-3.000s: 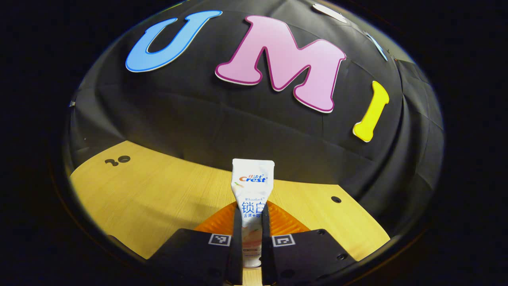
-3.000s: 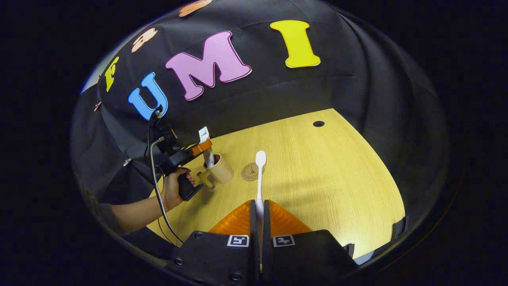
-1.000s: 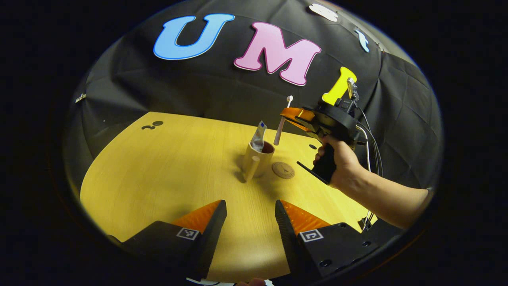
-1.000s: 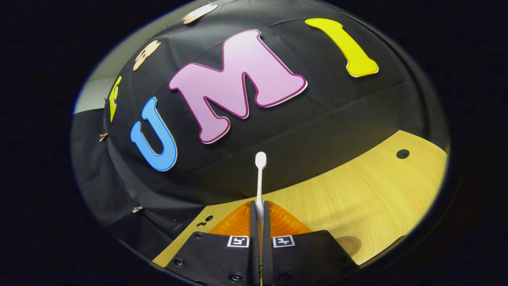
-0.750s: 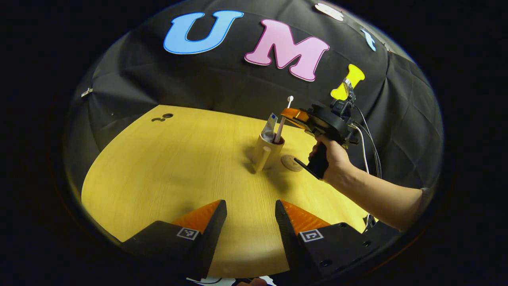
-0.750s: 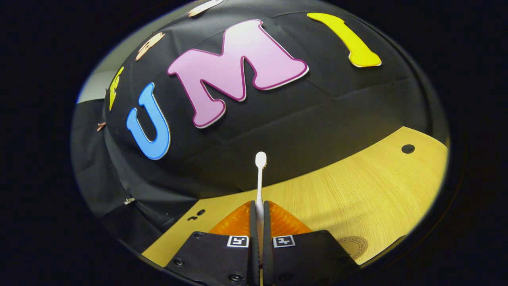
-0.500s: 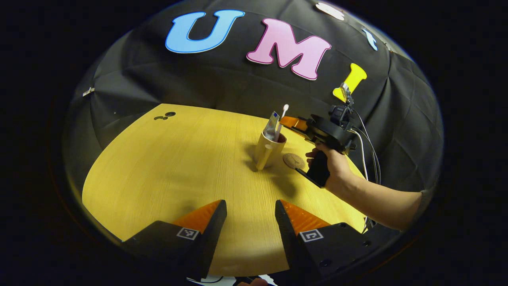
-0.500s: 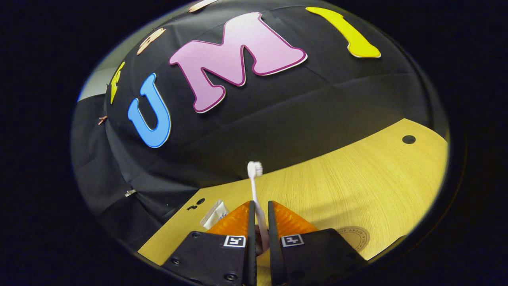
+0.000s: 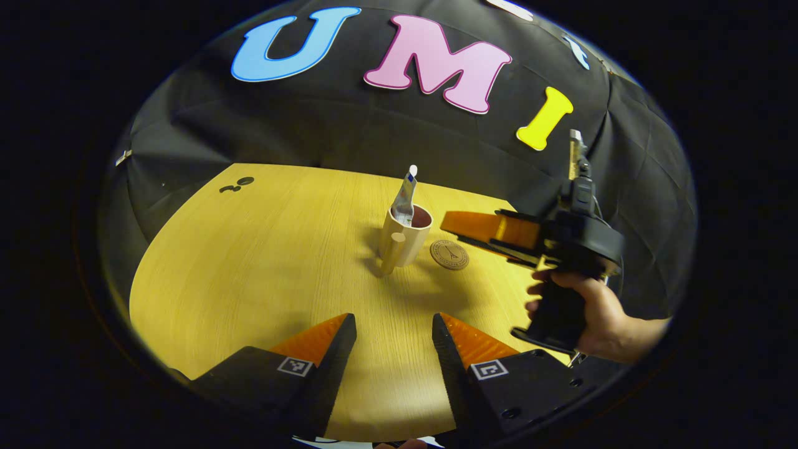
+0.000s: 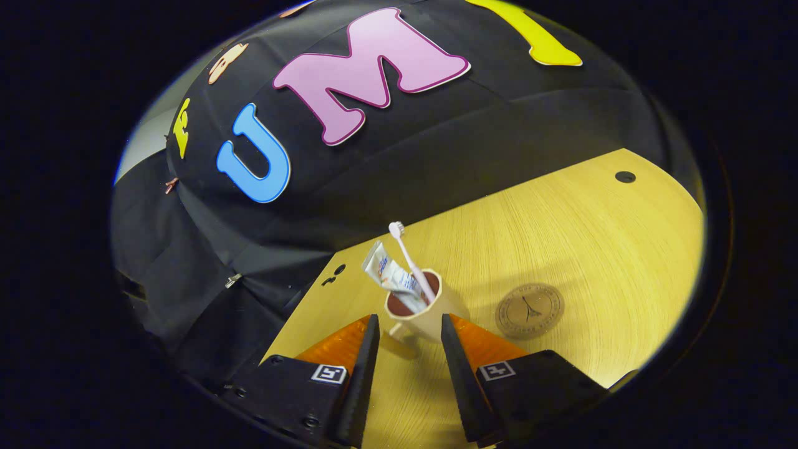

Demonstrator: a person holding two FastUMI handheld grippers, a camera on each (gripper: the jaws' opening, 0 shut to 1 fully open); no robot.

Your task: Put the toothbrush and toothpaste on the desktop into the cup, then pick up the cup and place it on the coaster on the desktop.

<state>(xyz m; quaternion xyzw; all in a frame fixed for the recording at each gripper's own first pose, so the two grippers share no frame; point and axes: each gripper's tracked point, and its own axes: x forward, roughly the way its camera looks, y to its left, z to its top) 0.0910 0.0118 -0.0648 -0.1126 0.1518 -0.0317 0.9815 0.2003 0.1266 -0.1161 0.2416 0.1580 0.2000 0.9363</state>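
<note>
On the light wooden worktop (image 9: 249, 262) stands a cream ceramic cup with a dark red inside (image 10: 426, 310), and in it lean a white toothpaste tube with blue print (image 10: 388, 273) and a slim white toothbrush (image 10: 408, 257), brush head up. In the left gripper view the cup (image 9: 405, 234) shows its straight cream handle (image 9: 393, 252) towards the camera, and a round brown coaster with a dark emblem (image 9: 449, 254) lies flat just beside it, not under it. The left gripper (image 9: 393, 330) hangs well back from the cup, its orange-faced fingers apart and holding nothing. The right gripper (image 10: 405, 340), held by a hand (image 9: 592, 315), sits close to the cup with its fingers spread wide on either side of the cup's base, touching neither toothbrush nor toothpaste. The coaster (image 10: 529, 310) is bare.
</note>
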